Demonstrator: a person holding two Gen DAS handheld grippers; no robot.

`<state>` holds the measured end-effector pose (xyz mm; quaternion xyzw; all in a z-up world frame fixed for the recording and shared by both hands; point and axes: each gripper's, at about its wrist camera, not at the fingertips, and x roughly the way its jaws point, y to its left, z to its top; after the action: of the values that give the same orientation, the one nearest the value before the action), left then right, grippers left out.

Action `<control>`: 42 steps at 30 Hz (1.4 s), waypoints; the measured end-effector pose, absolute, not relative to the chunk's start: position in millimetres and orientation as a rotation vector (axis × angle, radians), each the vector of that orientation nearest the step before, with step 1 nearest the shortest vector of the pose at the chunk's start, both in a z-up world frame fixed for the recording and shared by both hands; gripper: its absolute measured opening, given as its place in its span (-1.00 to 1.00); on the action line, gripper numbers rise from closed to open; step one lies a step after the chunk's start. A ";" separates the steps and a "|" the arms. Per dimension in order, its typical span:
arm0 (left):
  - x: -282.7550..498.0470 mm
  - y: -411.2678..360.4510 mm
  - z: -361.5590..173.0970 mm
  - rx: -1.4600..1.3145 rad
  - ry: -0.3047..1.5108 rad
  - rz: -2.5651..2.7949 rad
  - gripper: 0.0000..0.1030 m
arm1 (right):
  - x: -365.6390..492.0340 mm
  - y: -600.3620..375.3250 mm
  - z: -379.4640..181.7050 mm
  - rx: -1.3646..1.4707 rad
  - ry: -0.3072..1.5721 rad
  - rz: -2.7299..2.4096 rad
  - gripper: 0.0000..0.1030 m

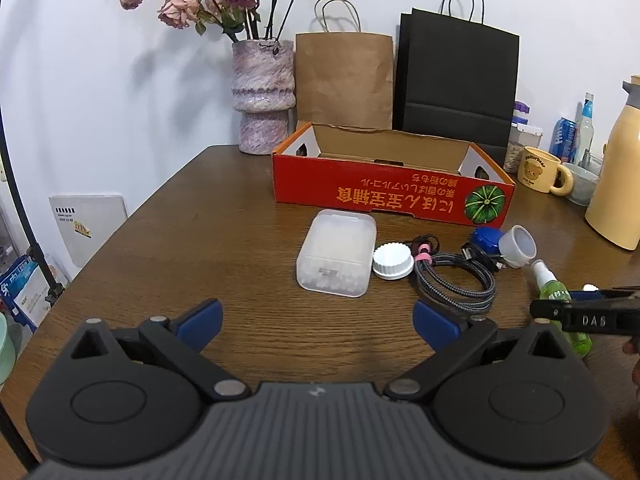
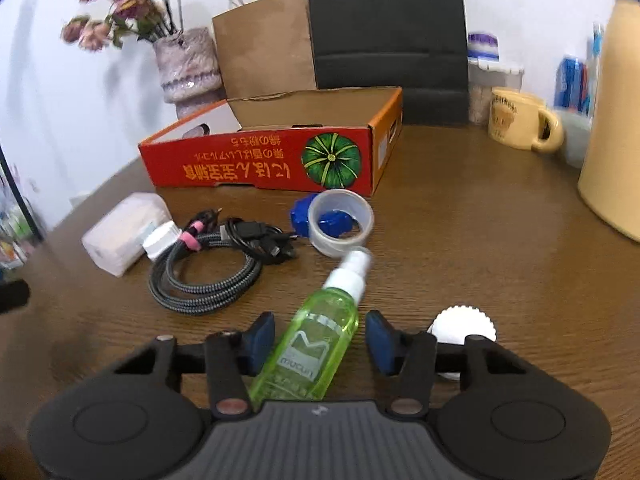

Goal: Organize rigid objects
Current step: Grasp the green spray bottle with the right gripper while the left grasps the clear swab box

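A green spray bottle lies on the wooden table between the fingers of my right gripper, which is open around it, with a gap on the right side. It also shows in the left wrist view. My left gripper is open and empty above the table, short of a translucent plastic box. An open red cardboard box stands behind. A white cap, coiled cables, a blue lid and a clear cup lie in a row.
A vase of dried flowers, a brown paper bag and a black bag stand at the back. A yellow mug and a cream jug stand at the right. Another white cap lies by my right finger.
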<state>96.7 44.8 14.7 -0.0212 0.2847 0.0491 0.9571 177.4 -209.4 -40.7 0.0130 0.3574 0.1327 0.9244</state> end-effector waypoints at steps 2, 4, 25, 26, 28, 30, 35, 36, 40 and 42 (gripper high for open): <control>99.0 46.1 13.6 -0.046 0.580 0.105 1.00 | 173.5 -204.8 -42.3 0.008 0.722 0.273 -0.17; 101.6 47.0 12.4 -0.048 0.584 0.106 1.00 | 168.8 -201.1 -42.8 -0.009 0.713 0.278 -0.29; 179.9 44.4 9.8 0.057 0.608 0.090 1.00 | 179.5 -206.7 -24.8 0.113 0.525 0.216 -0.41; 185.7 44.9 7.9 0.054 0.615 0.094 1.00 | 182.5 -204.4 -23.4 0.115 0.514 0.216 -0.41; 197.3 45.5 3.4 0.051 0.626 0.099 1.00 | 188.1 -201.9 -21.4 0.122 0.499 0.220 -0.41; 208.0 45.1 -2.1 0.055 0.640 0.107 1.00 | 192.8 -200.8 -20.1 0.128 0.485 0.226 -0.41; 223.2 48.4 -19.1 0.043 0.660 0.086 1.00 | 197.4 -200.6 -20.9 0.141 0.464 0.226 -0.41; 224.0 48.8 -22.1 0.045 0.661 0.092 1.00 | 197.5 -201.2 -21.8 0.142 0.464 0.224 -0.40; 222.7 46.4 -26.5 0.067 0.637 0.088 0.95 | 196.2 -204.5 -24.7 0.156 0.464 0.215 -0.41; 221.8 45.4 -26.7 0.071 0.627 0.083 0.89 | 195.1 -206.0 -25.2 0.159 0.460 0.212 -0.41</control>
<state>221.8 45.4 -26.7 0.0349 0.3083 0.0408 0.9498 195.1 -206.0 -25.2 0.0787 0.2275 0.1046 0.9649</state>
